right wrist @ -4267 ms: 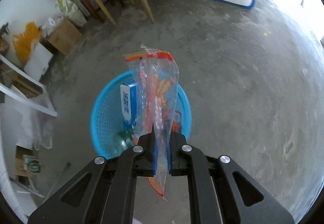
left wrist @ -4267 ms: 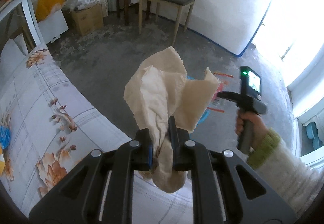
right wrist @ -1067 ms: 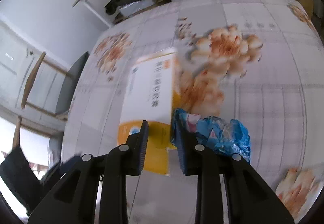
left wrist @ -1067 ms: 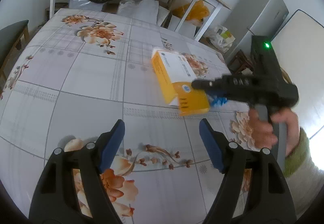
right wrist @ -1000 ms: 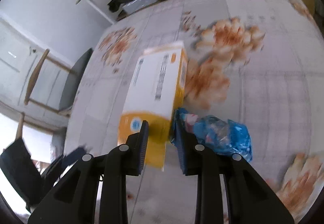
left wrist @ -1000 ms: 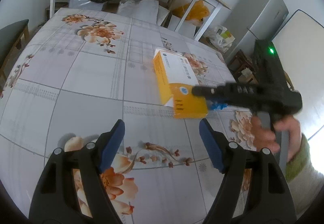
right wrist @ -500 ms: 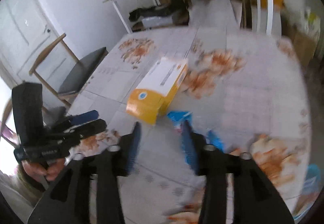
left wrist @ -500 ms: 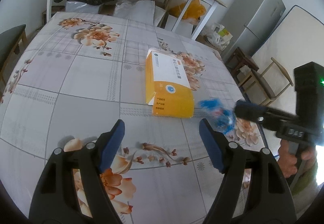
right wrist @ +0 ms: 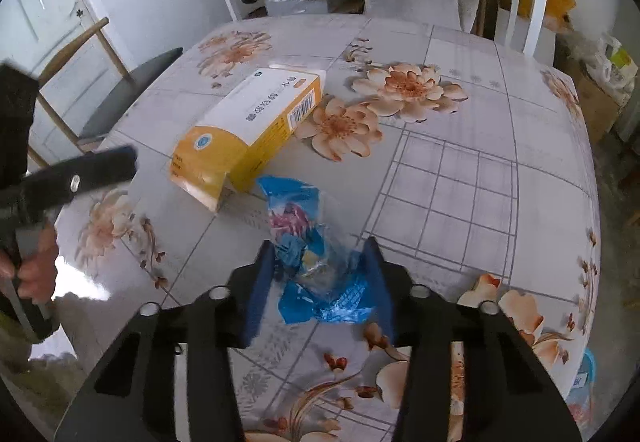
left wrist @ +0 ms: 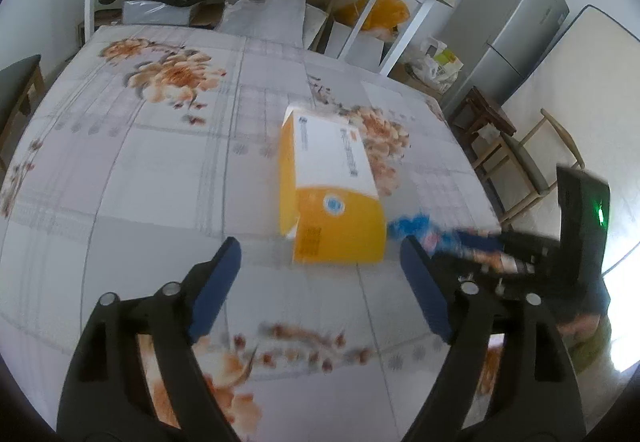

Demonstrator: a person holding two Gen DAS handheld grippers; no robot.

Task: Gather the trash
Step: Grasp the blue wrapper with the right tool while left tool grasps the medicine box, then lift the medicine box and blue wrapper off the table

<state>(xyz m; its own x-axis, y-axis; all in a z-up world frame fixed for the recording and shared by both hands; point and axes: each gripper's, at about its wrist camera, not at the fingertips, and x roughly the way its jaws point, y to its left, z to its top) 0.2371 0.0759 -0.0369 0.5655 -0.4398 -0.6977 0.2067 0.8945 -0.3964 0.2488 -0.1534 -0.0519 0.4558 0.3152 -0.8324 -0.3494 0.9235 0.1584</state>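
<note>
Right gripper [right wrist: 320, 282] is angled steeply down at the table [right wrist: 460, 170], black fingers straddling the crumpled blue wrapper [right wrist: 316, 274]. Jaws have just been closing a bit, wrapper sits between the pads. The pads look to be at its edges, but I can't tell whether they actually press on it. Wrapper lies on the flowered tablecloth, just beside the near end of the yellow-and-white box [right wrist: 248, 126], close to touching its corner.

Left gripper [left wrist: 320, 266] tilts down less steeply and hangs over the table short of the box [left wrist: 332, 202]. Jaws spread wide, just been opening further, nothing between them. The box is ahead of the gap, roughly centred between the blue pads, not in contact with either.

Left wrist view: the right tool comes in from the right edge, blurred, tips at the wrapper [left wrist: 416, 226] next to the box's right corner. A green light shows on its housing.

Right wrist view: the left tool enters from the left edge, held by a hand [right wrist: 36, 266] wrapped round the grip. Its finger is pointed toward the box, clearly apart from it.

Chair [right wrist: 124, 98] is tucked at the far-left side of the table.
</note>
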